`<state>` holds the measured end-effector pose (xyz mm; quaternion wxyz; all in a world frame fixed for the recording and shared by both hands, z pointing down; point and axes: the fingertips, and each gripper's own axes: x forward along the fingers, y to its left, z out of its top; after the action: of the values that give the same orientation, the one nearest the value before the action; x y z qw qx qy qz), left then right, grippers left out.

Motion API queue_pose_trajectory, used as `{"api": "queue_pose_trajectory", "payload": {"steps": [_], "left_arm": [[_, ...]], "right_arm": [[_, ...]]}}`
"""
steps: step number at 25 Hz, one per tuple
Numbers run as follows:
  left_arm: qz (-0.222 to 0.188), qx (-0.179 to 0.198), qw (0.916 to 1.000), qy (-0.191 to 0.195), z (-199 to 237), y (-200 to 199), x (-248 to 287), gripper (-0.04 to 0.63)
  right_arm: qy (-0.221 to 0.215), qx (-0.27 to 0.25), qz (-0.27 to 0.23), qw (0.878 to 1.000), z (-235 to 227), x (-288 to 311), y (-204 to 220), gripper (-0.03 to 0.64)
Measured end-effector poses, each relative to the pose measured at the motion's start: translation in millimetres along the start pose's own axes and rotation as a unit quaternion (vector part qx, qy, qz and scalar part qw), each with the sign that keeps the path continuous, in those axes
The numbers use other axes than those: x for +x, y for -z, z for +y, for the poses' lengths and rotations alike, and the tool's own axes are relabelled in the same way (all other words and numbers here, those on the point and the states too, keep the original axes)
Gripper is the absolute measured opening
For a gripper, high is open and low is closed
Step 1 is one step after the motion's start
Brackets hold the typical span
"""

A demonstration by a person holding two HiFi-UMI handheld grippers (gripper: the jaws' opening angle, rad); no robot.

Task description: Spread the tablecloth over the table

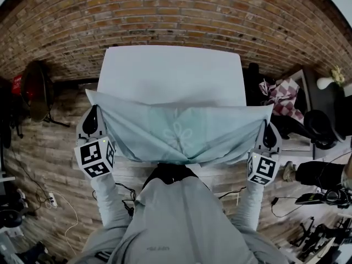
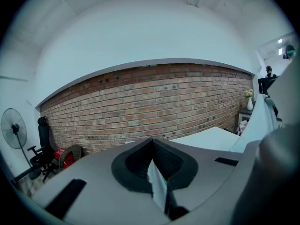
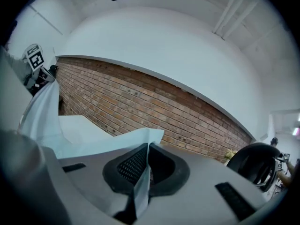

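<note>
The tablecloth (image 1: 181,133) hangs stretched between both grippers above the near edge of the tabletop, with its middle sagging. It is not yet laid. Beyond it the white table (image 1: 170,70) is bare up to its far edge, near the brick wall (image 1: 165,15). Judged remaining: carry the cloth toward the far edge, lower it, release.

Left gripper (image 1: 91,119): jaws pressed together, pinching one cloth corner.

Right gripper (image 1: 269,132): jaws pressed together on the opposite corner.

This looks like an informal lab or studio workspace, with a bare brick wall (image 1: 176,15), a plank floor (image 1: 44,153) strewn with cables (image 1: 66,205), a standing fan (image 2: 13,123) and an office chair (image 2: 38,157).
</note>
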<state>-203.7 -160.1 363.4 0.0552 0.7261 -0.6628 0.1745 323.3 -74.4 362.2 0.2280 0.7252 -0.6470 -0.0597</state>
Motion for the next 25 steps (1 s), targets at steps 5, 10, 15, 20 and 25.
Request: {"api": "queue_pose_trajectory", "payload": {"steps": [5,10,15,20,25], "left_arm": [[0.004,0.017,0.9996,-0.020,24.5,-1.7,3.3,0.025],[0.011,0.025,0.9992,-0.029,45.0,0.8,7.0,0.025],[0.002,0.032,0.9981,-0.053,69.7,-7.8,14.4,0.025],[-0.012,0.051,0.9963,-0.068,102.8,-25.1,30.6,0.025],[-0.020,0.094,0.9921,-0.081,118.5,-40.9,52.6,0.025]], "right_arm": [[0.012,-0.031,0.005,0.999,-12.8,15.9,-0.9,0.023],[0.025,-0.052,0.019,0.998,-26.8,32.8,2.7,0.023],[0.052,-0.061,0.010,0.997,-44.9,47.1,-9.1,0.023],[0.067,-0.077,-0.004,0.995,-63.3,68.0,-28.2,0.023],[0.087,-0.084,-0.023,0.992,-74.4,92.6,-47.9,0.023]]}}
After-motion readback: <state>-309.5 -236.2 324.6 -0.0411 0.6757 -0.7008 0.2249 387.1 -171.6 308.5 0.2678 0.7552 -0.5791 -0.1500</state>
